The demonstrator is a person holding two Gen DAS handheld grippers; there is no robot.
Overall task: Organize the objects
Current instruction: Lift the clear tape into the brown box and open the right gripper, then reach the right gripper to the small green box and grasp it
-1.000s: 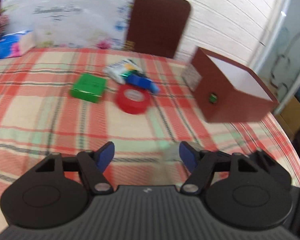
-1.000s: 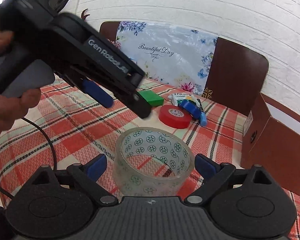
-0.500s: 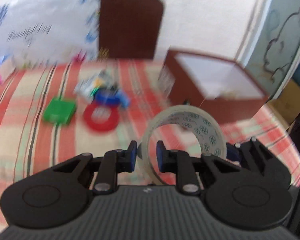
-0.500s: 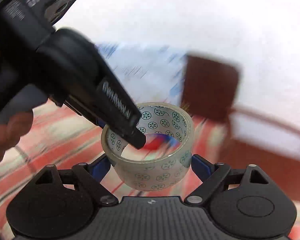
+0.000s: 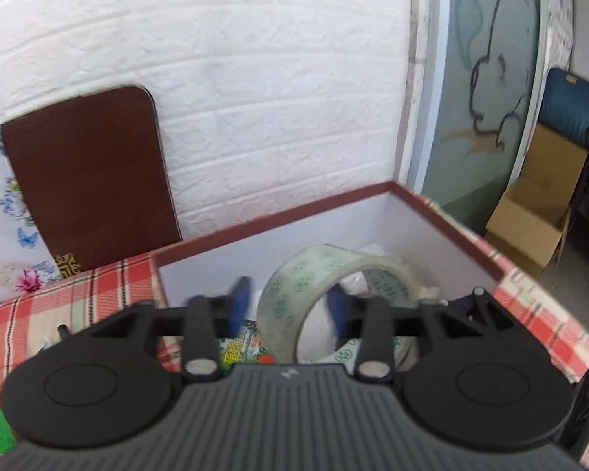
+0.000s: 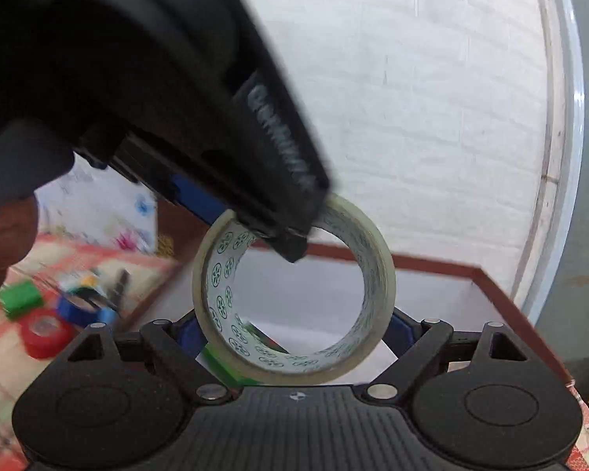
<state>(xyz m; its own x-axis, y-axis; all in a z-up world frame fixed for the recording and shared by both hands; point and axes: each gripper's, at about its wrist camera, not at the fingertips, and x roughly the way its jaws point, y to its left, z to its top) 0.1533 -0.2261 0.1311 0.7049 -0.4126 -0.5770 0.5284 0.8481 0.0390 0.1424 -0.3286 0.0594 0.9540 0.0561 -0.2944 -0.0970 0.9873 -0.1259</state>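
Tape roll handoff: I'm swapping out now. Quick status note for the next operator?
Left gripper: open, jaws just opening; one finger inside the tape roll, one outside, not pressing.
Right gripper: shut on the roll's outer sides, having just closed in; the roll hangs above the brown box.
Done: a green packet appears to lie in the box.
Left: release the roll; red tape, blue tape and green box sit on the tablecloth.
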